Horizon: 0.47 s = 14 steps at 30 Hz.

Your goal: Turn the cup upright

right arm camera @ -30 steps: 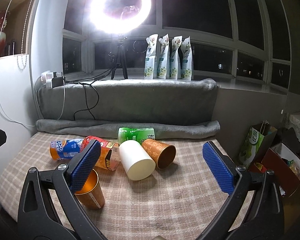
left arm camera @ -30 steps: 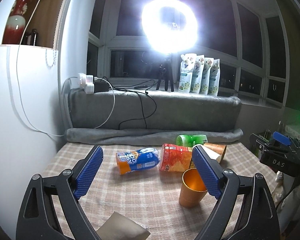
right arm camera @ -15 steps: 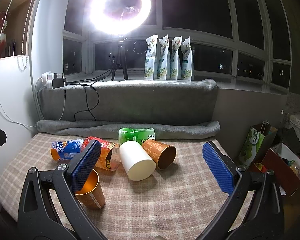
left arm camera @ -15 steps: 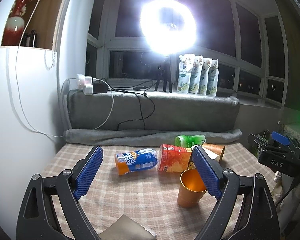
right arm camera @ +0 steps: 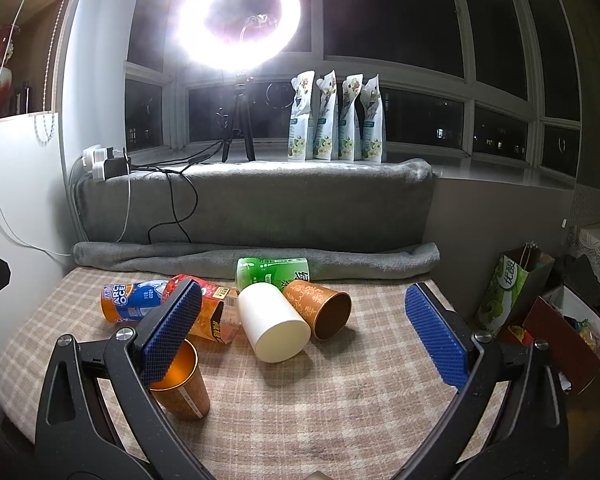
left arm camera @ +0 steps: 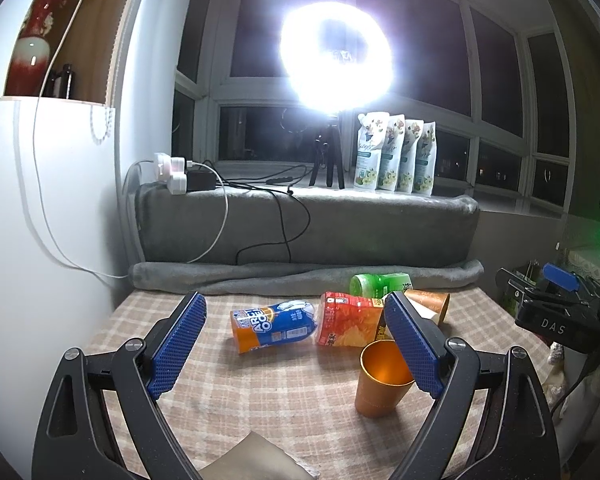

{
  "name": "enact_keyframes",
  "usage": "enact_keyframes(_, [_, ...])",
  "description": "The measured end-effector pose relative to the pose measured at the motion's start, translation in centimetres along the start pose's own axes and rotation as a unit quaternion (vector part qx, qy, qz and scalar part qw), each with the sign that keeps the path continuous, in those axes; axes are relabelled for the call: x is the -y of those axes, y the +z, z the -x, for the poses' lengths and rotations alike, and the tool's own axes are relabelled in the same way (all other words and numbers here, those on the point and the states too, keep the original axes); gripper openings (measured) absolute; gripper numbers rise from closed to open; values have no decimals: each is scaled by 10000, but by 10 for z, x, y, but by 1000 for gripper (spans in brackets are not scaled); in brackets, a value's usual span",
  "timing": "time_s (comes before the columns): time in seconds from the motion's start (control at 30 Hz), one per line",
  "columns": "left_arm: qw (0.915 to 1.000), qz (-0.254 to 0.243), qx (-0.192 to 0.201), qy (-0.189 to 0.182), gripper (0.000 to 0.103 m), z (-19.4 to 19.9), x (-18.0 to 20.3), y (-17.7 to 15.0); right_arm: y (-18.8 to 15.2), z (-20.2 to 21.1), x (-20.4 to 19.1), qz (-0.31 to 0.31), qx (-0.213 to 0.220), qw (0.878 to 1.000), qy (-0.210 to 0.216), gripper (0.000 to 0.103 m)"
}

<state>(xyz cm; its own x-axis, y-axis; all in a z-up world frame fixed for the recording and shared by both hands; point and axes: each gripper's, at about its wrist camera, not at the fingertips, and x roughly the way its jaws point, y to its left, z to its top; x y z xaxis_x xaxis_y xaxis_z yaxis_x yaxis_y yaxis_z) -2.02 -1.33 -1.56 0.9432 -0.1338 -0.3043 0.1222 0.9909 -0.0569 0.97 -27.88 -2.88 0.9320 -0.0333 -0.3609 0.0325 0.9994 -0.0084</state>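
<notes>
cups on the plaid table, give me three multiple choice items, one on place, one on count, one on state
1. Where does the upright orange cup stand?
A. nearest the cameras, in front of the lying items
B. on the window sill
C. on the grey blanket

2. How many cups lie on their sides?
A. none
B. two
C. four

3. How are the jaws of both grippers?
A. shut on a cup
B. shut on nothing
C. open, holding nothing

Answers:
1 A: it stands on the table, mouth up, ahead of the pile.
2 B: the white cup and the patterned brown cup.
3 C: the left gripper and right gripper show wide gaps.
</notes>
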Motion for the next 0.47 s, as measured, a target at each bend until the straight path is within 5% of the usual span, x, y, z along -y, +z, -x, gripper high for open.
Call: enact_keyframes(0.47, [10000,9,23,-6,91,1,-1,0,-1,-1,0,17,-22,10000,-2,103])
